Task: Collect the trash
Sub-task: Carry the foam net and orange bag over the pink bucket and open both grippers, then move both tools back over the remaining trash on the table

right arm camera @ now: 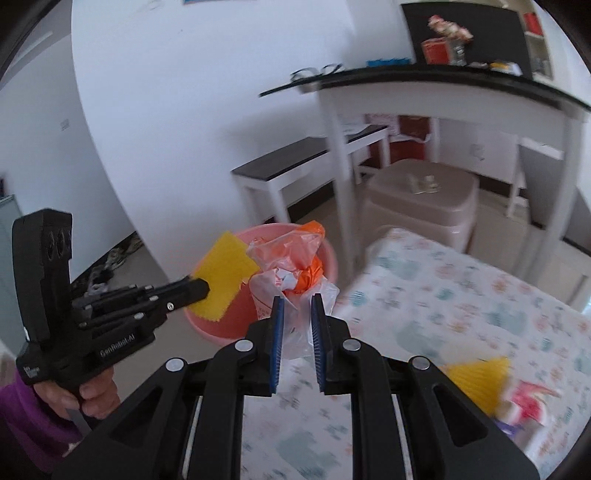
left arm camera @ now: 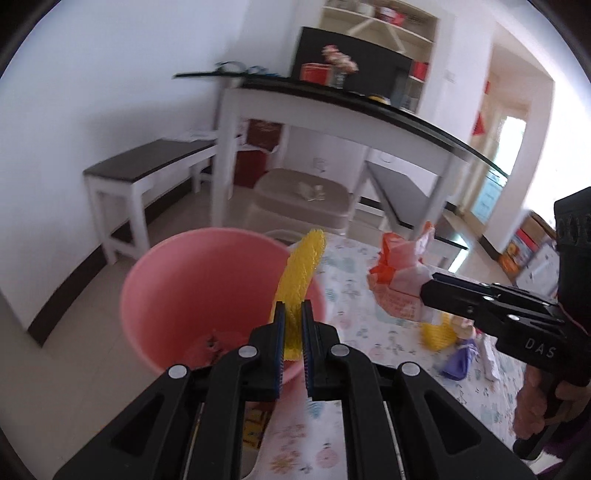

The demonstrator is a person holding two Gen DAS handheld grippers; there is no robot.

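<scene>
1. A white table (left arm camera: 332, 122) with a dark glossy top stands by the white wall.
2. On it sit a red box (left arm camera: 314, 72) and a small vase of pink flowers (left arm camera: 338, 61), in front of a black panel (left arm camera: 369, 59).
3. A low white bench (left arm camera: 147, 166) with a dark seat runs along the wall, beside the table.
4. A beige plastic stool (left arm camera: 303, 199) stands under the table.
5. Open shelves (left arm camera: 384, 18) hold red items behind.
6. A pastel-patterned cloth (right arm camera: 461, 295) covers the near surface.
</scene>
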